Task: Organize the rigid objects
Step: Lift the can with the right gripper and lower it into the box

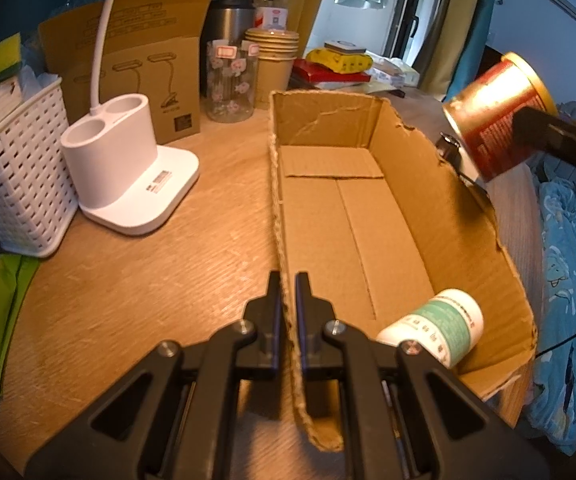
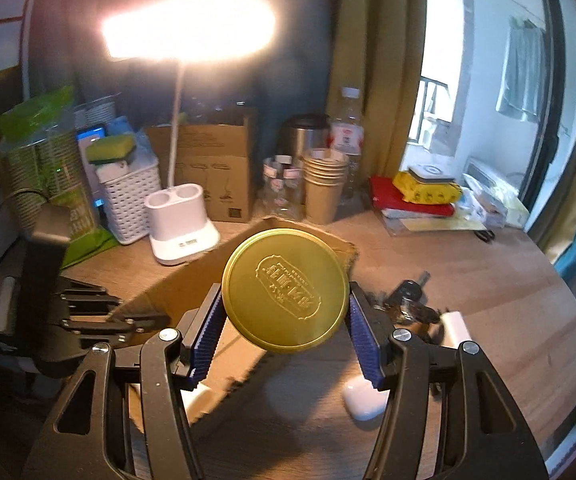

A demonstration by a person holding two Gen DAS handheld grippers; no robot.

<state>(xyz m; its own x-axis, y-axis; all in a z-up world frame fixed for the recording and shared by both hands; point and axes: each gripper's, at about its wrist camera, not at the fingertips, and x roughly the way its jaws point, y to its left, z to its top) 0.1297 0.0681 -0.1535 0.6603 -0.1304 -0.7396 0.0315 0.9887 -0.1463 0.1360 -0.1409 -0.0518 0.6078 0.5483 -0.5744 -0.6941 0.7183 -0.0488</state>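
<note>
Where the wooden desk (image 1: 128, 280) fills the lower left of the left wrist view, an open cardboard box (image 1: 367, 208) runs up the middle of the frame, its flaps torn off and its rims ragged. The left gripper (image 1: 288, 292) sits at the bottom centre with its jaws pressed together on the box's left wall, 1 black finger on either side of the cardboard. Up the left side stand a white lattice basket (image 1: 20, 184) and a white lamp base (image 1: 128, 176) with 2 round wells, and behind them a printed brown carton (image 1: 136, 68).

At the right edge of that view, above the box's right wall, the right gripper (image 2: 286, 318) holds a round tin (image 1: 495, 120) in the air. The tin has a red printed side, a gold rim and a gold lid embossed with an emblem, and it lies on its side with the lid facing the right wrist camera at the centre of that frame. The jaws are spread wide and pinch it between 2 blue ribbed pads (image 2: 208, 336).

Inside the box, in its near right corner, a small white bottle (image 1: 435, 326) with a green label lies on its side. Lower right in the right wrist view, a white earbud case (image 2: 363, 400) rests on the desk just beside a bunch of keys (image 2: 411, 304).
</note>
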